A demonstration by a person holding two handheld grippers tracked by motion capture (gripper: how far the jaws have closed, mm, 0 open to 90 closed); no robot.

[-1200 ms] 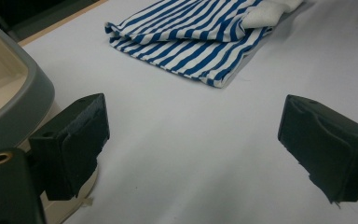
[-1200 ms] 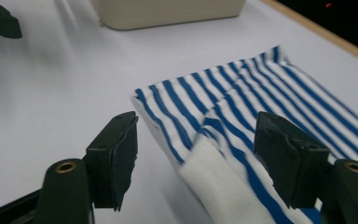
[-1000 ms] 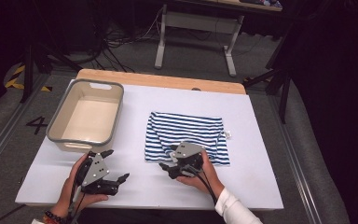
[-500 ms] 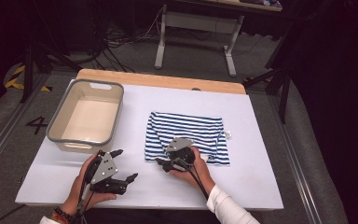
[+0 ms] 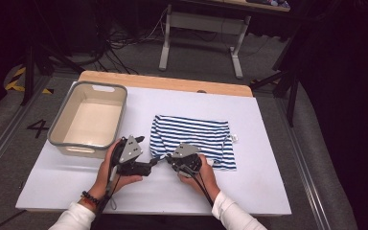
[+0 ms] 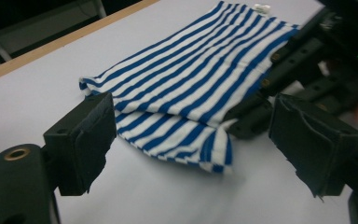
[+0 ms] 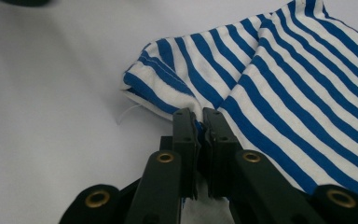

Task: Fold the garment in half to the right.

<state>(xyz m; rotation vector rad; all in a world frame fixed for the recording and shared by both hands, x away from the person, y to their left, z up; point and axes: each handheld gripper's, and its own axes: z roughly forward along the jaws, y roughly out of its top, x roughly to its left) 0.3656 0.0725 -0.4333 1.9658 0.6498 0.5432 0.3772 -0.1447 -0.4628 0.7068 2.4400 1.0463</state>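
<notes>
Blue-and-white striped cotton shirt (image 7: 279, 88) now has its near edge pinched: the right claw (image 7: 199, 122) just snapped together on it. The left claw (image 6: 191, 135), jaws apart, has slid in toward the near-left corner. Looks like a fold coming. Shirt lies flat mid white worktop (image 5: 268, 191), grey plastic bin (image 5: 87, 120) beyond, at the left.

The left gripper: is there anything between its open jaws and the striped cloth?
Nothing visible. The left gripper has its jaws open, with bare table before the striped cloth. The right gripper, just closed on the cloth's near edge, sits beside that corner, not in the path.
</notes>
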